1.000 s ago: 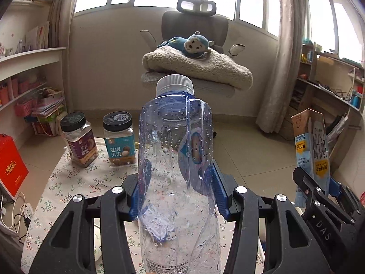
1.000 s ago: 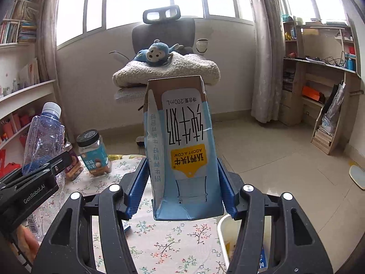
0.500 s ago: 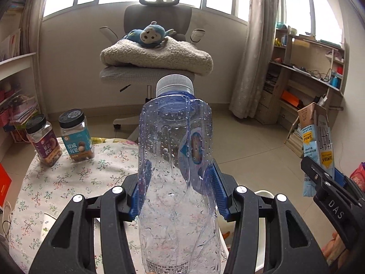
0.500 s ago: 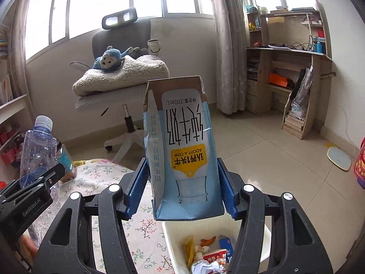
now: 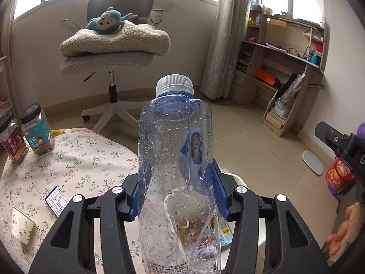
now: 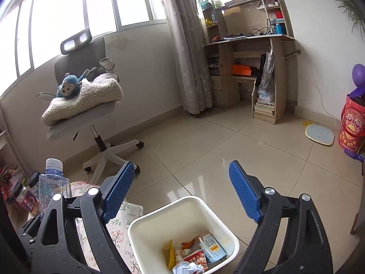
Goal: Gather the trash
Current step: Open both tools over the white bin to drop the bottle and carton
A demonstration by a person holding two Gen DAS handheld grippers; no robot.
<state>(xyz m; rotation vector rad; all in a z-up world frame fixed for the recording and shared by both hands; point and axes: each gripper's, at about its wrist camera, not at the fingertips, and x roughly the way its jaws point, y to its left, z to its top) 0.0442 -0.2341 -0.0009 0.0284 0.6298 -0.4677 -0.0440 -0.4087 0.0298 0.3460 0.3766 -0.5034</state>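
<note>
My left gripper [image 5: 176,196] is shut on an empty clear plastic bottle [image 5: 175,159] with a white cap, held upright over the table edge beside the bin; the bottle also shows in the right wrist view [image 6: 53,182]. My right gripper [image 6: 180,194] is open and empty above the white trash bin [image 6: 146,222]. The blue milk carton [image 6: 212,246] lies inside the bin among other wrappers. The bin rim shows behind the bottle in the left wrist view [image 5: 237,178].
A floral-cloth table [image 5: 86,159] holds two snack jars [image 5: 37,132], a paper cup [image 5: 21,225] and a small blue card [image 5: 57,201]. An office chair [image 6: 91,114] with a blanket and plush monkey stands behind. Shelves [image 6: 257,68] and a red tin [image 6: 352,123] are right.
My right gripper opened and the milk carton dropped into the bin. Both grippers swung right; the bin now lies under the right one. The left still holds the bottle.
</note>
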